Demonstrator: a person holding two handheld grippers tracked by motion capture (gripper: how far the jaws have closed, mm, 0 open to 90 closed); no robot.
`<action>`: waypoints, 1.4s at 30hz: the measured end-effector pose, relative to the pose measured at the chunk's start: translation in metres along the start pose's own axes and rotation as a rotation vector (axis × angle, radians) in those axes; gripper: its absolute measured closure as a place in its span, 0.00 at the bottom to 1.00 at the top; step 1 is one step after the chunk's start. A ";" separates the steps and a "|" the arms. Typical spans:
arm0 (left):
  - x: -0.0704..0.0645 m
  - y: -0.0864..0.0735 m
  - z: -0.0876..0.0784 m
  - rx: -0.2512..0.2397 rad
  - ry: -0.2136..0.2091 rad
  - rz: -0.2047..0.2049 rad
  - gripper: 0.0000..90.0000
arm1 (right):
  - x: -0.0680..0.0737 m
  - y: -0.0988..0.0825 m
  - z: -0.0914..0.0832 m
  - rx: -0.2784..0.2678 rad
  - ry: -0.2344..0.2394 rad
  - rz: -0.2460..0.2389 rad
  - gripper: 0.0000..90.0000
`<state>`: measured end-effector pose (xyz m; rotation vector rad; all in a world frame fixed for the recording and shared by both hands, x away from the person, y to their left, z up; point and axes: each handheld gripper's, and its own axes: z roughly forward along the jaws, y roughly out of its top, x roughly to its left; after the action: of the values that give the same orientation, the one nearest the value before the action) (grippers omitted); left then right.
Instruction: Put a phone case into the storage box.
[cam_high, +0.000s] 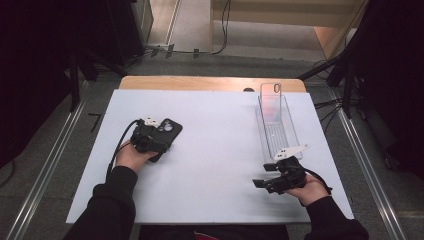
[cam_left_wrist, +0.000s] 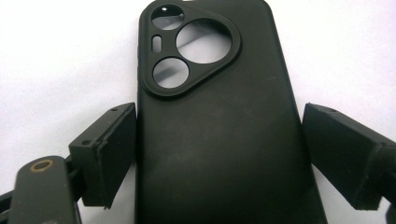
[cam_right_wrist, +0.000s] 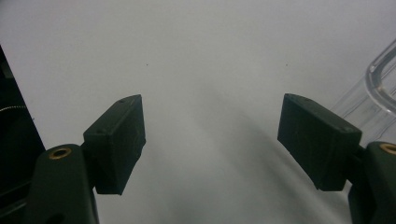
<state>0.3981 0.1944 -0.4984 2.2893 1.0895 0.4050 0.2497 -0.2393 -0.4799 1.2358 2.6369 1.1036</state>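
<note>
Phone case (cam_left_wrist: 219, 135), black, soft-looking, with a raised triangular camera surround and three cut-outs. It lies back-up on the white board (cam_high: 210, 165), to the left of the clear tray (cam_high: 278, 131) and well apart from it; the tray serves as landmark for every place given below.

Left gripper (cam_high: 152, 141): set over the near end of the phone case, jaws straddling its two long sides. In the left gripper view the left pad stands just at the case's edge and the right pad shows a sliver of white board between itself and the case, so the tongs are not yet clenched on it; the case sits between them, ungrasped. The straddle across the narrow width reads as preparation for a pinch on the long edges, the part of a flexible case least likely to fold.

Right gripper (cam_right_wrist: 210, 140): held low over bare board just in front of the tray's near end, jaws spread wide with nothing between them, released. It looks parked there to leave the other hand room and to be ready at the tray.

Clear tray: long, narrow, transparent, lying lengthwise on the right part of the board.

Second case (cam_high: 271, 100): clear or pale, propped upright at the far end of the tray, its camera opening uppermost, probably stood there for display or sorting.
</note>
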 end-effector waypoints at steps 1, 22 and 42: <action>0.000 0.000 0.000 -0.004 0.000 -0.005 0.15 | 0.000 0.000 0.000 -0.001 0.001 -0.002 0.24; 0.003 0.011 -0.031 -0.045 -0.200 -0.116 0.17 | 0.002 0.001 -0.003 -0.064 0.039 -0.010 0.23; -0.039 0.012 -0.053 -0.027 -0.313 -0.091 0.17 | 0.003 0.005 -0.010 -0.109 0.014 -0.003 0.22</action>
<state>0.3554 0.1770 -0.4503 2.1774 1.0154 0.0219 0.2482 -0.2407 -0.4687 1.2079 2.5489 1.2425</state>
